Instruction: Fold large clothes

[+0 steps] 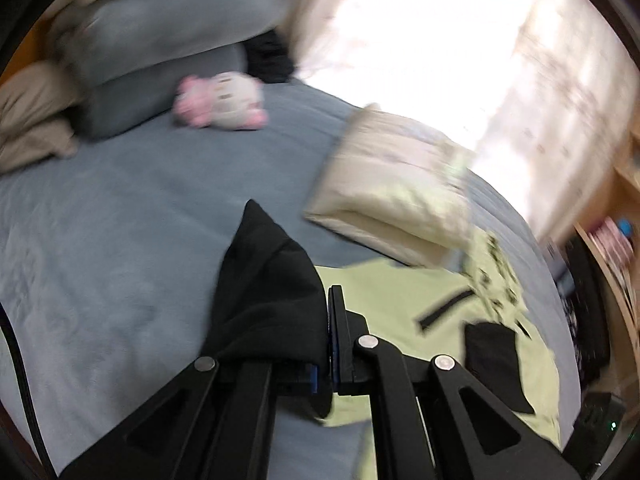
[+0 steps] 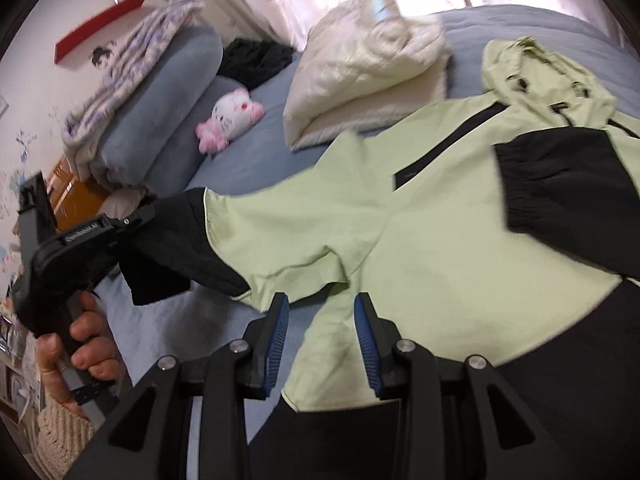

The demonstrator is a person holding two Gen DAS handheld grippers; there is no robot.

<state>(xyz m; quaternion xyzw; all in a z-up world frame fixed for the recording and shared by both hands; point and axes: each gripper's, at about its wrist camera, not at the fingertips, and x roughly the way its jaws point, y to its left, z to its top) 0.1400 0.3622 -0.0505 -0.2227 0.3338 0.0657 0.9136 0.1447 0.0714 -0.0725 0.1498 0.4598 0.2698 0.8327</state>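
Observation:
A light green jacket (image 2: 440, 220) with black sleeves lies spread on the blue bed (image 1: 100, 220). One black sleeve (image 2: 560, 184) is folded across its chest, and the hood (image 2: 536, 76) points to the far side. My left gripper (image 1: 326, 292) is shut on the other black sleeve's cuff (image 1: 268, 280), which is lifted off the bed and hides one finger. In the right wrist view a hand holds that left gripper (image 2: 136, 216), with the sleeve (image 2: 172, 248) pulled out to the left. My right gripper (image 2: 322, 300) hovers open over the jacket's lower body, with nothing held.
A folded cream quilt (image 2: 360, 80) lies beside the jacket's shoulder. A pink and white plush toy (image 2: 232, 120), stacked blue pillows (image 2: 160, 120) and a dark garment (image 2: 256, 60) sit at the head of the bed. Wooden shelves (image 1: 616, 240) stand past the bed's edge.

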